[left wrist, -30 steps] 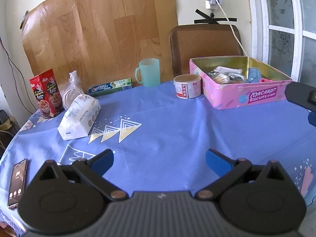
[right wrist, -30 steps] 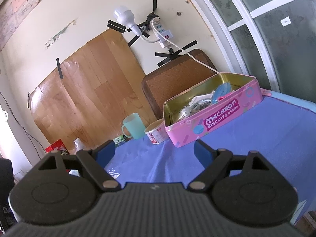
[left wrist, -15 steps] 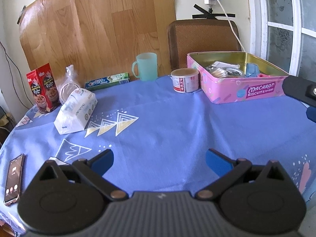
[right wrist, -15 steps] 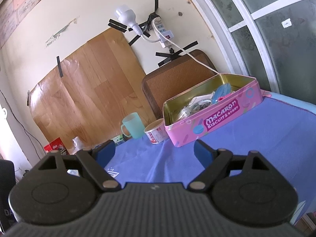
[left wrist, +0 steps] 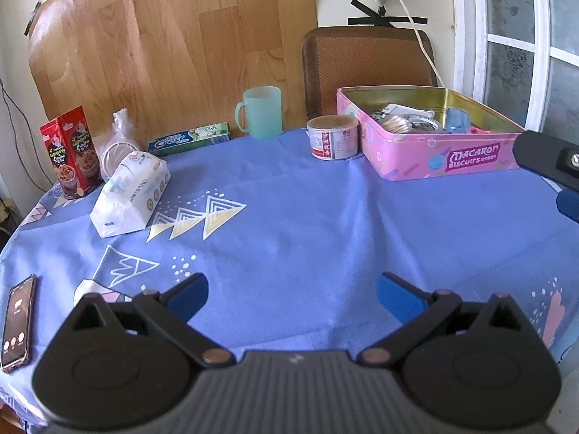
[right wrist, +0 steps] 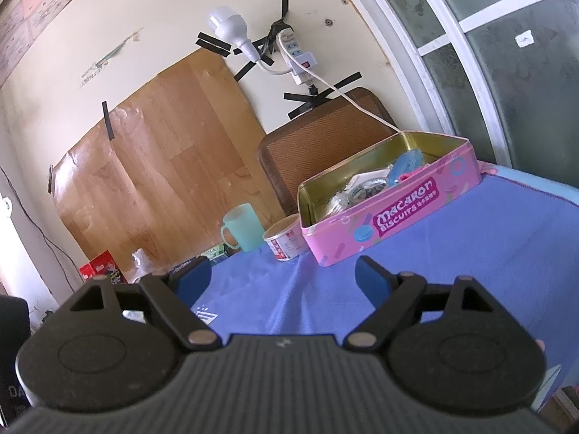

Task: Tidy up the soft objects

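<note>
Low in the frame, the left claw [left wrist: 292,293] hangs spread and empty over the blue worktop [left wrist: 307,224]; the right claw [right wrist: 283,277] is likewise spread. The tissue pack [left wrist: 131,195] lies mid-left, the pink tin [left wrist: 430,133] upper right.

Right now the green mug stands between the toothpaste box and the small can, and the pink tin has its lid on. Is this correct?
Not quite. The pink tin has no lid on; the left wrist view shows it open, with things inside. The rest holds: the green mug stands between the toothpaste box and the small can.
</note>
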